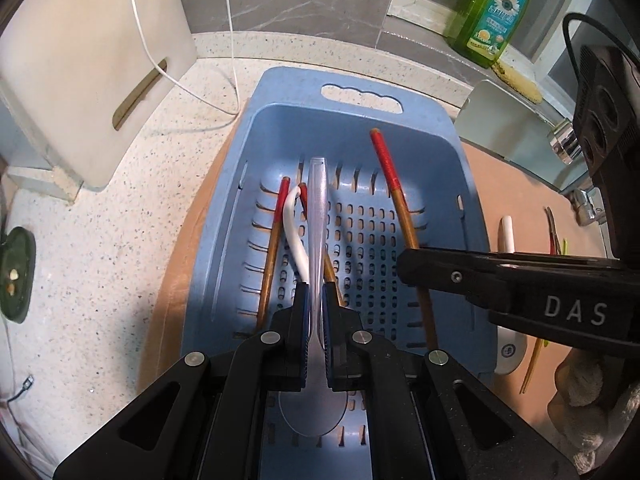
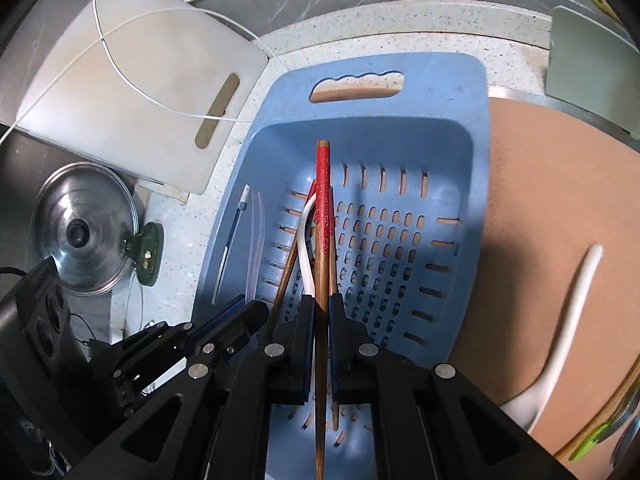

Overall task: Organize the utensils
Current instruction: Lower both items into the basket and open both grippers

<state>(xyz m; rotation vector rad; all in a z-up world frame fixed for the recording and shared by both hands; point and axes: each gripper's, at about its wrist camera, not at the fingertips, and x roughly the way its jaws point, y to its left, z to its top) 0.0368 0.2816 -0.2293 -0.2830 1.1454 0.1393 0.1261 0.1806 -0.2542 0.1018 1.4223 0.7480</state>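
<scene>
A blue slotted basket (image 1: 448,160) (image 2: 472,152) rests on a tan mat. My left gripper (image 1: 316,296) is shut on a clear plastic spoon (image 1: 318,216), held over the basket with its handle pointing away. My right gripper (image 2: 321,304) is shut on a wooden chopstick with a red end (image 2: 323,192) (image 1: 388,168), also above the basket. Inside the basket lie two more red-ended chopsticks (image 1: 276,232) and a white spoon (image 1: 294,240). The right gripper's fingers (image 1: 460,276) reach in from the right in the left wrist view.
A white cutting board (image 1: 92,80) (image 2: 132,92) leans at the back left, with a white cable over it. A pot lid (image 2: 84,232) lies left. Another white spoon (image 2: 568,308) and green-tipped utensils (image 2: 596,436) lie on the tan mat (image 2: 540,200). A green bottle (image 1: 492,12) stands behind.
</scene>
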